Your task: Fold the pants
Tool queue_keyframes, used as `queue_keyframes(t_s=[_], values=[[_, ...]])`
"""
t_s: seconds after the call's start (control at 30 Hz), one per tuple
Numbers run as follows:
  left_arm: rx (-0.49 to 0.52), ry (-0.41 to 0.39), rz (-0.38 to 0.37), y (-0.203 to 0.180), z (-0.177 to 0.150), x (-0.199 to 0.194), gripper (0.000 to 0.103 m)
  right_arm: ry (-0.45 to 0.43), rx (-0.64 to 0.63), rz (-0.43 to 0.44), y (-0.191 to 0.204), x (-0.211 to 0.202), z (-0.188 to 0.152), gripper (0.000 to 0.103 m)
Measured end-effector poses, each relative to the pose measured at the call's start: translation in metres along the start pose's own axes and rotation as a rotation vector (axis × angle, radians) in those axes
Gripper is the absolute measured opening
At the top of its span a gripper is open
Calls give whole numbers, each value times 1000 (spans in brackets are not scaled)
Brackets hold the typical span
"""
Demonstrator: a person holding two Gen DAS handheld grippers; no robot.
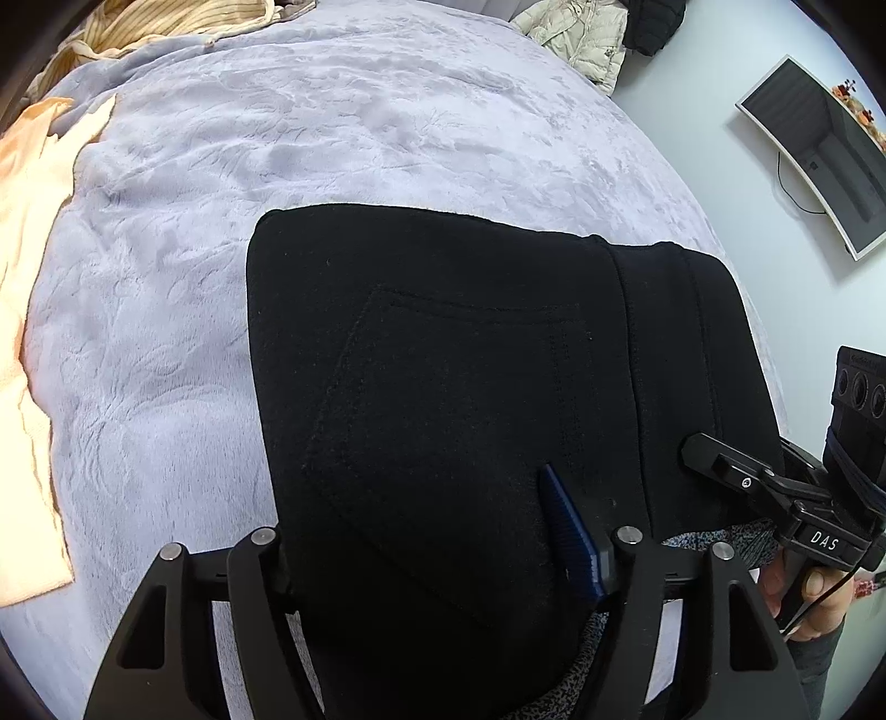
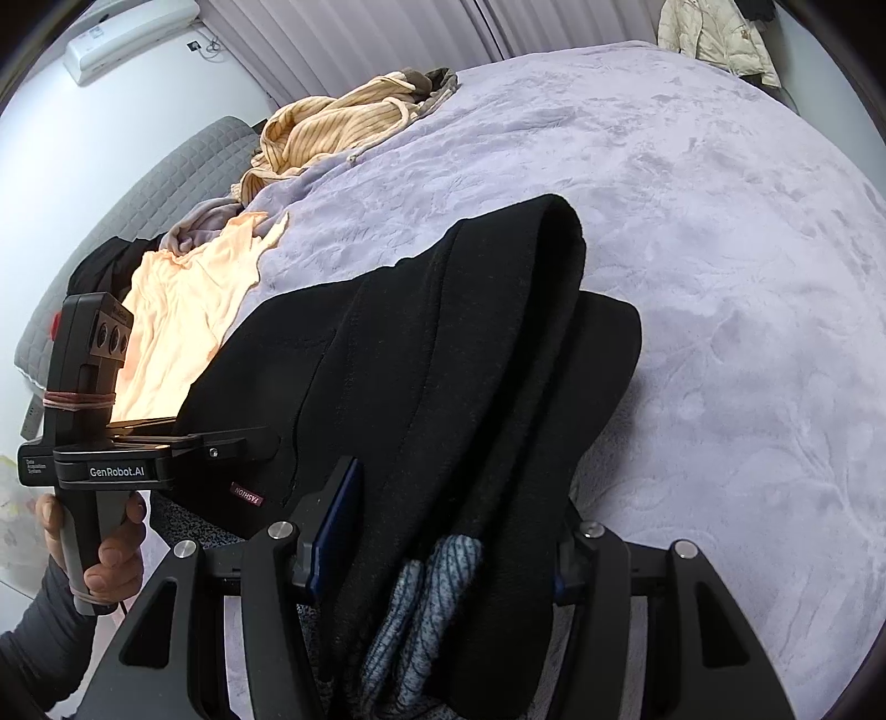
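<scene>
Black pants (image 1: pixel 443 376) lie folded on a lavender bed blanket (image 1: pixel 332 138), back pocket up, waistband at the right. My left gripper (image 1: pixel 432 531) has its jaws wide apart with the pants' near edge between them; one blue pad (image 1: pixel 570 531) shows. In the right wrist view the pants (image 2: pixel 443 343) bunch up between the wide jaws of my right gripper (image 2: pixel 443 531), with grey lining showing. Whether either gripper pinches cloth is hidden. Each gripper shows in the other's view, the right one (image 1: pixel 714 459) and the left one (image 2: pixel 243 443).
A peach cloth (image 2: pixel 188 310) lies left of the pants. A striped yellow garment (image 2: pixel 338 122) is heaped at the far side. A cream jacket (image 1: pixel 581 39) hangs beyond the bed. A monitor (image 1: pixel 819 149) stands on the right wall.
</scene>
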State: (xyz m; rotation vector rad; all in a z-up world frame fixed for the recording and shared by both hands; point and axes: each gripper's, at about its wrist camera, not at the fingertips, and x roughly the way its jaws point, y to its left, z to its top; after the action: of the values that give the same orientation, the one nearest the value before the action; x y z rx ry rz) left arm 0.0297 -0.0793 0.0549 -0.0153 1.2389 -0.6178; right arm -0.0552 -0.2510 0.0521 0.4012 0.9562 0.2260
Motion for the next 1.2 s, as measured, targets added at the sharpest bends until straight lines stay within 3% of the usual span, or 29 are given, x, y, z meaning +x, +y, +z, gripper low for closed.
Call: queue_keyframes(t_s=[0.07,0.13,0.23,0.33,0.37,0.43,0.5,0.57,0.6,0.7,0.83,0.9,0.93,1.0,1.1,1.2], values=[[8,-15,34,-8,0,6,92,4,15,4,-9,1,-2,66],[0,-26,49,-4,-2,6,98,9,39,23,-15,4,-4,68],[-15,-28,38,-3,-2,-9,98,0,58,13,-15,-3,-4,79],[-10,-146,99,-1,-7,-58,98,-87,63,-78,-8,-38,-7,80],[-9,-185,81,-2,-12,-74,98,-132,43,-99,-2,-53,-11,81],[9,-225,18,-12,-26,-97,98,-209,-65,-43,22,-78,-26,84],[72,-227,-38,-24,-37,-105,98,-210,-197,62,53,-85,-44,85],[132,-203,-66,-36,-44,-98,98,-193,-306,75,78,-79,-59,85],[162,-186,-58,-44,-49,-88,98,-179,-341,46,84,-72,-64,85],[161,-114,90,-64,-45,-48,98,-87,-297,-16,69,-44,-68,85],[234,-96,203,-75,-62,-22,102,-62,-183,54,42,-30,-70,85],[263,-95,221,-74,-72,-31,102,-52,-187,47,43,-30,-68,85],[261,-102,188,-69,-76,-37,102,-49,-189,54,44,-33,-64,85],[237,-148,115,-69,-67,-61,102,-95,-192,79,46,-49,-55,85],[175,-219,170,-62,-36,-75,102,-180,-198,51,46,-65,-28,88],[113,-179,211,-49,3,-55,102,-200,-226,-2,48,-55,12,88]])
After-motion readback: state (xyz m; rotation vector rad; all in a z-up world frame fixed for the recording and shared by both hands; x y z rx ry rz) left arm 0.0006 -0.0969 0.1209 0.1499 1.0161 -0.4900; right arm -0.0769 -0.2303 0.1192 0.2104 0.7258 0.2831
